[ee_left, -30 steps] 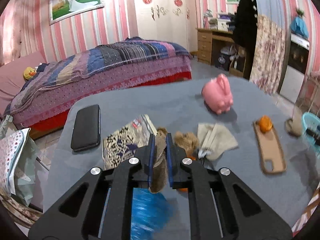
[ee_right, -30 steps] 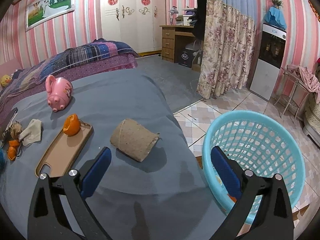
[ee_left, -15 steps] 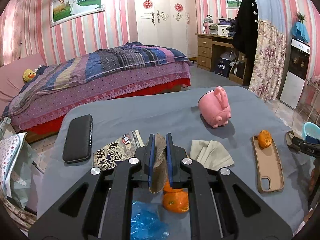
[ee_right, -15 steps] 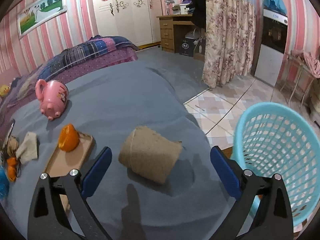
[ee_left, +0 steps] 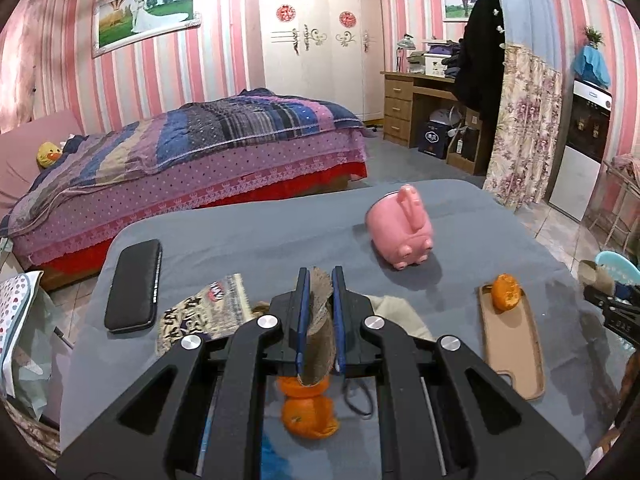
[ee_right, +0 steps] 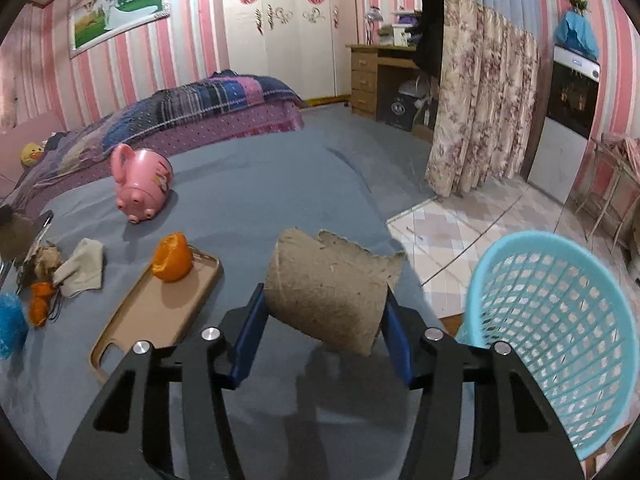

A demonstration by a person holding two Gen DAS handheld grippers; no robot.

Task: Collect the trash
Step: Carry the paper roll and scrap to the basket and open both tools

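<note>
My left gripper (ee_left: 319, 280) is shut on a flattened brown cardboard piece (ee_left: 320, 320), held above the grey table (ee_left: 260, 240). Orange peel (ee_left: 308, 412) lies below it. In the right wrist view, my right gripper (ee_right: 324, 308) has its jaws closing on a brown cardboard roll (ee_right: 332, 288). Both blue pads touch the roll's ends, and it hangs a little above the table with its shadow beneath. A light blue basket (ee_right: 560, 320) stands just right of it, past the table edge. Another orange peel (ee_right: 173, 258) sits on a tan phone case (ee_right: 156, 308).
A pink piggy bank (ee_left: 402, 232) lies at the back of the table. A black phone (ee_left: 133, 284), a patterned wrapper (ee_left: 204, 312), a beige cloth (ee_right: 82, 266) and a blue fuzzy thing (ee_right: 10, 326) lie on the left part. A bed and tiled floor surround the table.
My right gripper came up to the cardboard roll and its jaws closed in on it; the roll now sits between the pads. My left gripper drew back with the cardboard piece, uncovering orange peel.
</note>
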